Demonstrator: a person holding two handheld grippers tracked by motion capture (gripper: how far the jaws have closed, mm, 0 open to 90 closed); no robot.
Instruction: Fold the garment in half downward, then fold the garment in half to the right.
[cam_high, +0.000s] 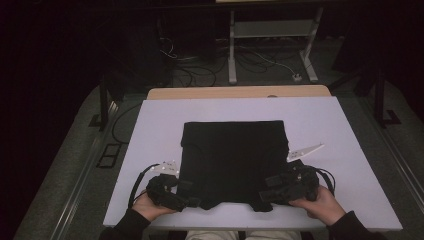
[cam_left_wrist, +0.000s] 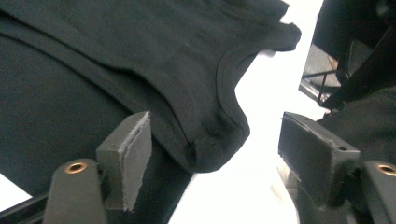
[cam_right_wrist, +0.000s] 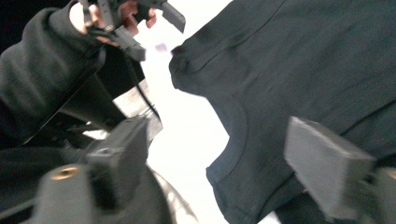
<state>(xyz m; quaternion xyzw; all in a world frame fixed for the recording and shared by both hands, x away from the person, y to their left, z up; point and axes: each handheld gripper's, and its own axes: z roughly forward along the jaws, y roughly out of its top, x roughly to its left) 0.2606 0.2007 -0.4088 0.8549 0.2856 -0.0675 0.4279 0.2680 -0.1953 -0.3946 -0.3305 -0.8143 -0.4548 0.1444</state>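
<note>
Both tools released at the near hem

Our left tool (cam_high: 192, 202) and right tool (cam_high: 264, 195) stand open, holding nothing; the folded black shirt (cam_high: 232, 160) lies flat mid-surface (cam_high: 340, 130), its long axis running away from us, near corners between each tool's jaws.

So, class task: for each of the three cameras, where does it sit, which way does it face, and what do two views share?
High view: above the person's side, looking forward and down on the white table and folded black garment; both hands and forearms show.
Left gripper view: rides the left gripper, looking along its open jaws at the garment's corner.
Right gripper view: rides the right gripper, facing the garment's edge; the other sleeve shows.
Shared: every view shows the garment on the table.
</note>
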